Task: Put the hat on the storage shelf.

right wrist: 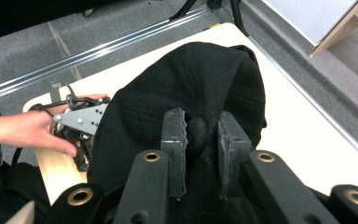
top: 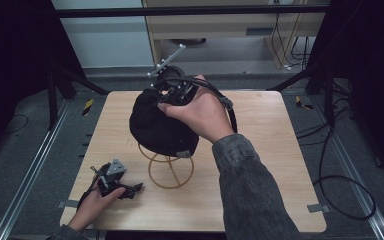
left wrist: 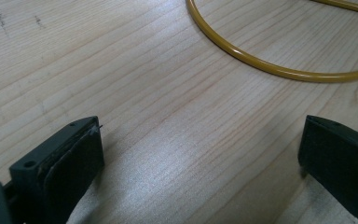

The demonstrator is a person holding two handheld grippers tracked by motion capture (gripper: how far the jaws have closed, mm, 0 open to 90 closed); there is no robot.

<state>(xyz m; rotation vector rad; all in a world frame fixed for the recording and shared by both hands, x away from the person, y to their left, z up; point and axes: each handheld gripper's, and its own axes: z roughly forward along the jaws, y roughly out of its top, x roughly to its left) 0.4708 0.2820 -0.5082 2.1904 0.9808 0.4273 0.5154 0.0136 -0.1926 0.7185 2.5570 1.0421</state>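
black knit fabric of a cap (top: 157, 125) sits draped over a yellow wire stand (top: 170, 172) near the middle of the pale wooden table (top: 270, 150). the right gripper (top: 172, 92) comes down on the cap's far upper side, the person's right hand (top: 200, 115) wrapped around its body and a cable looping over the wrist. in the right gripper view the right gripper (right wrist: 201, 135) has its jaws drawn narrow around a small button-like knob on the crown of the cap (right wrist: 191, 93), both pads pressing against it from either side, so the gripper is pinching that bit of the cap.

the left gripper (top: 130, 191) rests low at the near left part of the table, held by the left hand (top: 92, 205), well apart from the cap and just beside the stand's base ring. in the left gripper view the left gripper (left wrist: 200, 149) has its jaws spread wide with bare wood grain of the table (left wrist: 168, 116) between them and nothing held; the curved yellow wire of the stand's base ring (left wrist: 261, 65) lies on the table ahead of the jaws, not touching them. the left hand (right wrist: 32, 128) and its gripper also show in the right gripper view beyond the cap's edge.
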